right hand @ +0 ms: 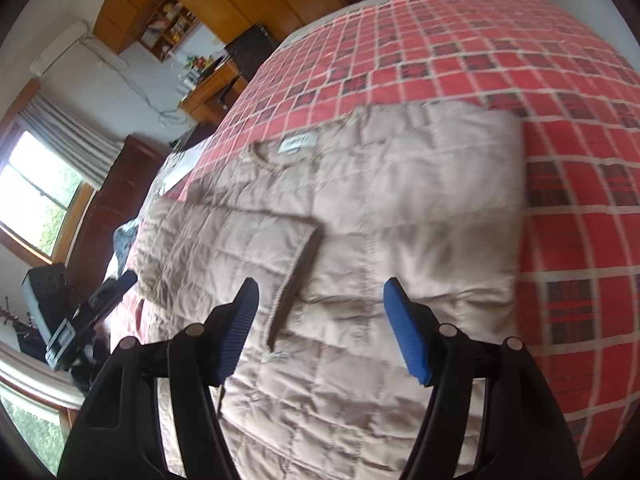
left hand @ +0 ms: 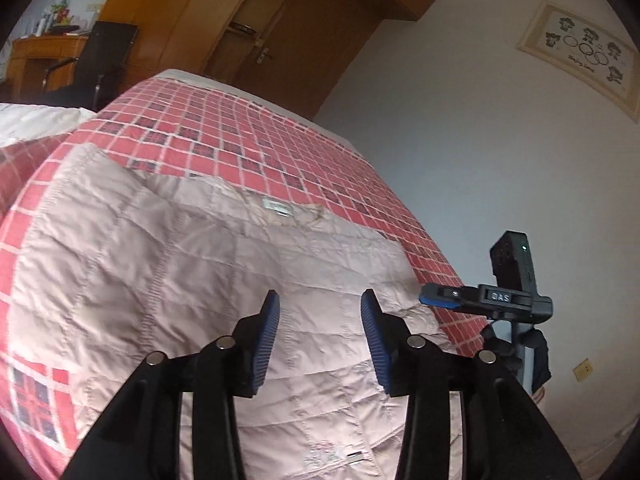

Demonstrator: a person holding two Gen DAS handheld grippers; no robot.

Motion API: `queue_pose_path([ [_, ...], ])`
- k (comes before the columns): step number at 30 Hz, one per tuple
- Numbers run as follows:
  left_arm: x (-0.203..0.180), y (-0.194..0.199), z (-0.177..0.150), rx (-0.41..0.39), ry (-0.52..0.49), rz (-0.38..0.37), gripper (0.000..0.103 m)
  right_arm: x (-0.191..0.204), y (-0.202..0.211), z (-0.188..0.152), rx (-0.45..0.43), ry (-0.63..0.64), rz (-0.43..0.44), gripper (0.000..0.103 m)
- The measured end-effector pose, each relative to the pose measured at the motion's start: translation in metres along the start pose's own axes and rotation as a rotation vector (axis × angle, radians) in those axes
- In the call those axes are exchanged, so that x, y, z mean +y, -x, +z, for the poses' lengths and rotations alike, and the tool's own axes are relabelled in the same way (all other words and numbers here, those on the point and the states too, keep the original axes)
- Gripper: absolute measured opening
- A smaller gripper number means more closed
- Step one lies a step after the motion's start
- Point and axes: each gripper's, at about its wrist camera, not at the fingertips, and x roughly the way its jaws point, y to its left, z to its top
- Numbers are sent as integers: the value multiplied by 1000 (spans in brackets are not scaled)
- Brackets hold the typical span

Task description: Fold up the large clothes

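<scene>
On the bed point(left hand: 280, 148), covered by a red checked bedspread point(right hand: 520, 60), a pale quilted jacket point(left hand: 192, 264) is seen laid flat, its collar label point(left hand: 279, 207) turned up toward the far side. From the left wrist view, the left hand-held gripper point(left hand: 320, 306) is held above the jacket's lower half, its blue pads point(left hand: 267, 340) spread wide with nothing between them. Off past the jacket's right edge, the right hand-held gripper point(left hand: 440, 298) is caught from the side, over the edge of the bedspread; from this angle its opening cannot be judged. The right wrist view settles it: the right hand-held gripper point(right hand: 320, 294) is spread wide and empty, poised over the jacket's middle. One sleeve point(right hand: 224, 248) is seen folded across the front of the jacket, its cuff edge lying between the pads. The picture is slightly blurred toward the jacket's right side. A wooden wardrobe point(left hand: 256, 24) is seen beyond the bed, and a framed picture point(left hand: 584, 56) is hung on the white wall point(left hand: 480, 120).
</scene>
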Motion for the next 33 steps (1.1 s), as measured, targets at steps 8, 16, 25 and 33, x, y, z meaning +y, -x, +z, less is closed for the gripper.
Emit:
queue_pose_path([
  [8,45,37,8,-102,126,116,42,34,-56,0,169,62,0,58],
  [16,57,72,20,-197,136,197,42,45,-65,8,188,65,33,7],
  [25,53,47,27,-145,68,217,42,12,33,37,-39,18,-63,6],
  [33,37,-30,17,40,-48,259,42,-26,25,36,-38,-39,-142,6],
])
